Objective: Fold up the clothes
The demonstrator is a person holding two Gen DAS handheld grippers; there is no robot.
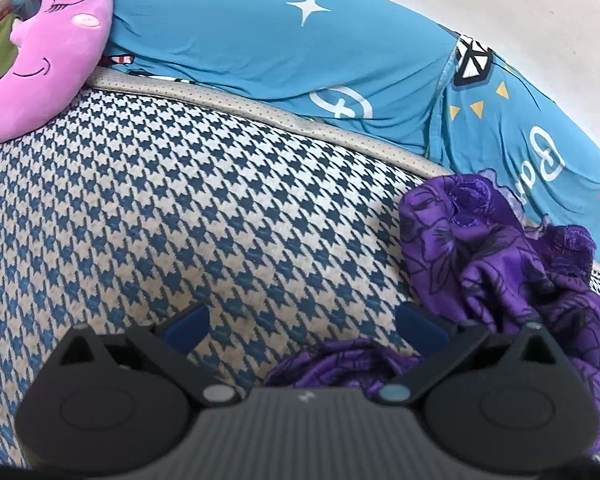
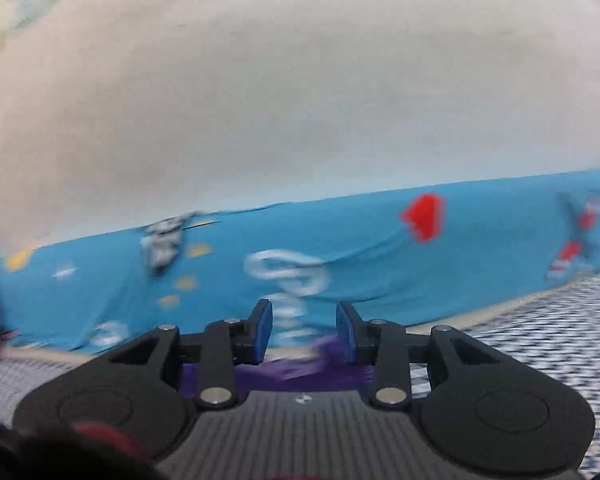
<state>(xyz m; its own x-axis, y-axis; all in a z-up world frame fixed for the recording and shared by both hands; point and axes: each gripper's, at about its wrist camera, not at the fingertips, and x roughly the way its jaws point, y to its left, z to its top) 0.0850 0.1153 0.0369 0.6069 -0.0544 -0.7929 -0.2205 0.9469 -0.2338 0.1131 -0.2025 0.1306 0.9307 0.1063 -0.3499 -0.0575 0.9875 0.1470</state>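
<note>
Purple garment (image 1: 512, 264) is crumpled in a heap on the houndstooth mattress (image 1: 172, 216), right up against the blue cartoon-print bolster (image 1: 284, 52). Left gripper (image 1: 302, 326) hangs beside the garment, jaws spread wide, nothing in them. Right gripper (image 2: 304, 330) has jaws apart too, empty, purple cloth blurred below it.

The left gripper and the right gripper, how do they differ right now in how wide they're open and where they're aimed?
The left gripper is spread wide; the right gripper is open only narrowly. The left gripper aims down at the houndstooth cover, with the crumpled purple garment to its right; the right gripper aims nearly level at the blue printed sheet, the garment low beneath it. Its view is blurred; the left's is sharp. Both have blue pads and hold nothing.
</note>
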